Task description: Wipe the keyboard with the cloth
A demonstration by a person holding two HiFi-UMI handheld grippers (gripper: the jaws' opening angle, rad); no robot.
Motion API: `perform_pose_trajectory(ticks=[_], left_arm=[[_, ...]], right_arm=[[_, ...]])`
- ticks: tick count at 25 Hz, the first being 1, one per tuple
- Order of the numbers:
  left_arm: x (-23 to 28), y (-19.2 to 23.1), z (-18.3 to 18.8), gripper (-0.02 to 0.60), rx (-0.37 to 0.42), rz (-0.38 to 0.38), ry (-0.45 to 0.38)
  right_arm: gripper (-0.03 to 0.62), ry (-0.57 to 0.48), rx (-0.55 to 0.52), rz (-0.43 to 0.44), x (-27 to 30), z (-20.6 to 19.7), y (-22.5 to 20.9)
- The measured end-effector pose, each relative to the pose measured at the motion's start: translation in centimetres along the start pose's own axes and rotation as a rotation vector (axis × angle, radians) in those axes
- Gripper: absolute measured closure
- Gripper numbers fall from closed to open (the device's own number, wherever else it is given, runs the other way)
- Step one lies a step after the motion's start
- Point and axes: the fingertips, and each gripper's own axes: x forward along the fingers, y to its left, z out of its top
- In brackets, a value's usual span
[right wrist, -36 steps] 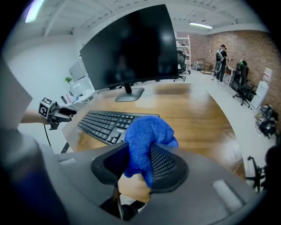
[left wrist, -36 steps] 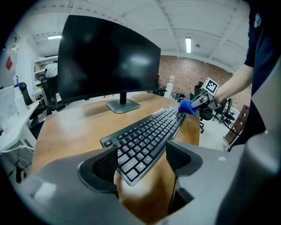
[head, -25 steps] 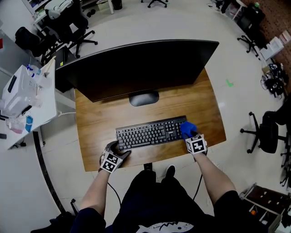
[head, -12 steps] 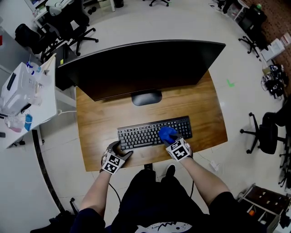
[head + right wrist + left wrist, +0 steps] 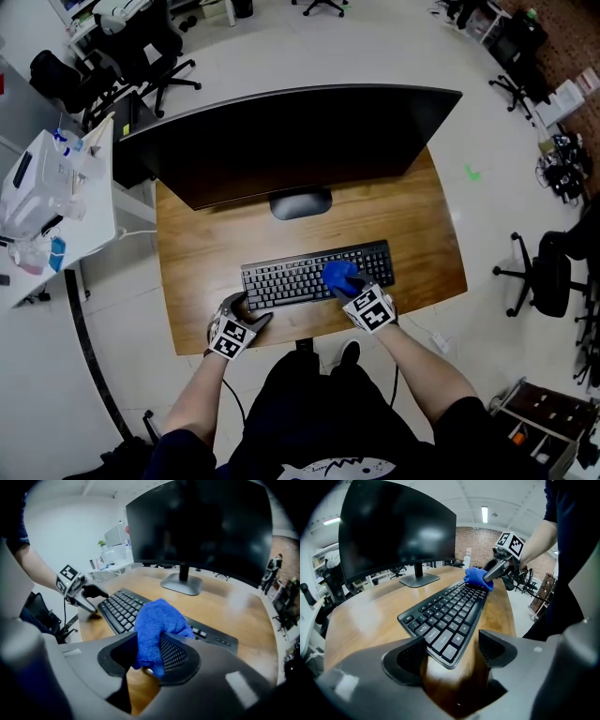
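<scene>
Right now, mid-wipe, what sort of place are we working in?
Most likely an open office or lab workspace: a wooden desk with a large monitor and a keyboard, rolling office chairs scattered on the pale floor, and a neighbouring white desk loaded with equipment.

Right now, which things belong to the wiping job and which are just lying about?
Job: blue cloth, keyboard, right gripper shut on the cloth, left gripper open at the keyboard's end.
Bystanders: monitor, desk, office chair.
</scene>
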Motion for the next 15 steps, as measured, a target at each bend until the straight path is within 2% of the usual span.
perform_pose_trajectory(ticks=[5,8,11,15], left_arm=[[0.0,-0.1,0.0,0.227,0.007,-0.001,-0.003],[0.0,0.0,0.1,0.227,0.012,-0.001,-0.002],[-0.1,0.1,0.0,0.227,0.011,-0.001,0.005],[0.0,-0.1,0.1,0.227,0.01,-0.003,0.003]], right_arm=[[0.456,0.036,0.129,-0.196,-4.1,-2.8,-9.4],[0.454,0.084,0.182,-0.274,-5.4,-4.6,-13.6],[0.454,0.133,0.189,-0.29,-5.0,-5.6,-14.9],[0.456,0.136,0.197,-0.272,-3.1,-4.5,-13.7]])
